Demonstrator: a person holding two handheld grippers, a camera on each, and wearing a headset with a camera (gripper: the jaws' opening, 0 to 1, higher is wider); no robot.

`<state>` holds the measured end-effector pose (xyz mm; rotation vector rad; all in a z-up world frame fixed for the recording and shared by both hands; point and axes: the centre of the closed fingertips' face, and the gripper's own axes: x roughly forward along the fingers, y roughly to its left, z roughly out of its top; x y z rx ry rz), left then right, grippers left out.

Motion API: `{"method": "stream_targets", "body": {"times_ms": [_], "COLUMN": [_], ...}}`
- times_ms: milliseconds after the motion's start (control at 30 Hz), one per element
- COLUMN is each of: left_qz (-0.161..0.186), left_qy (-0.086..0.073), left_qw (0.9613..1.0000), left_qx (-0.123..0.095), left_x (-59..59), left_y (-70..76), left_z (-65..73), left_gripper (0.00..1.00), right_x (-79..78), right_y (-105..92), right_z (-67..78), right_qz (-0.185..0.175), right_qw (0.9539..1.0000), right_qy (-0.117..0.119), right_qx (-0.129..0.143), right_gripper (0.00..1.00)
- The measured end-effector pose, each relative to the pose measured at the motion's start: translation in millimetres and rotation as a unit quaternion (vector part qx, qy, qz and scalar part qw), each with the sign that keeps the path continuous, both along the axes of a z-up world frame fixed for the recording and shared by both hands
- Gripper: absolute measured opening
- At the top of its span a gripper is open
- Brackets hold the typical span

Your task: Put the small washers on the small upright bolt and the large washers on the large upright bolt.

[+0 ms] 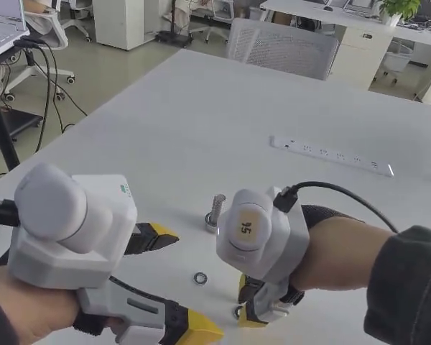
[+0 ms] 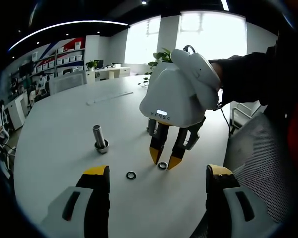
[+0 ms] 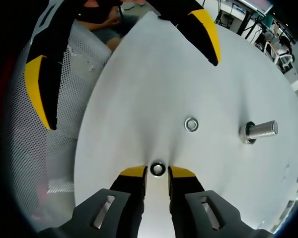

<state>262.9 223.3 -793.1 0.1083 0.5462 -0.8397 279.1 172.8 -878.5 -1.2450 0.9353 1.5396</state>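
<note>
A: Which step is going on?
B: The pick-up, I'd judge. The right gripper [image 2: 165, 158] is pointing down at the table [image 1: 201, 115]. Its jaws are narrowed and flanking a washer [image 3: 158, 169] that is lying flat. A sliver of gap is showing on each side, so they are not pinching it yet.
A: And the left gripper [image 2: 158, 172]?
B: It is hovering beside, jaws wide, holding nothing.
A: What is the next move calling for?
B: Closing squarely on that thin ring's rim, lifting it, then bringing its hole over the bolt [image 3: 260, 130], which is standing upright near by.
A: How is the washer looking?
B: Small, metallic and shiny, dark at the hole. A second washer [image 3: 191, 124] is lying loose between it and the bolt. The bolt is showing a wider collar at its foot; head or washer, I cannot tell.
</note>
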Motion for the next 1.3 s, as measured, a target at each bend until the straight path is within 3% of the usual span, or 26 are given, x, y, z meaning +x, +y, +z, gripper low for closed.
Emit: {"method": "stream_targets", "body": {"times_ms": [200,900,1300], "left_qz": [-0.002,-0.003,-0.006], "left_qy": [0.000,-0.001,0.000], "left_qw": [1.0000,1.0000,1.0000], "left_qx": [0.000,-0.001,-0.001], "left_x": [-0.2,-2.3,-2.0], "left_y": [0.5,0.6,0.5], "left_z": [0.7,1.9,1.5], "left_gripper": [0.79,0.79,0.78], "right_x": [2.5,1.3,2.9], "right_y": [1.3,3.2,-2.6], "right_z": [-0.2,0.0,0.5], "right_qz": [0.011,0.005,0.000], "right_qw": [0.9998,0.9999,1.0000], "right_qy": [-0.014,-0.014,-0.009], "right_qx": [-0.002,0.005,-0.005], "right_gripper": [0.15,0.14,0.14]}}
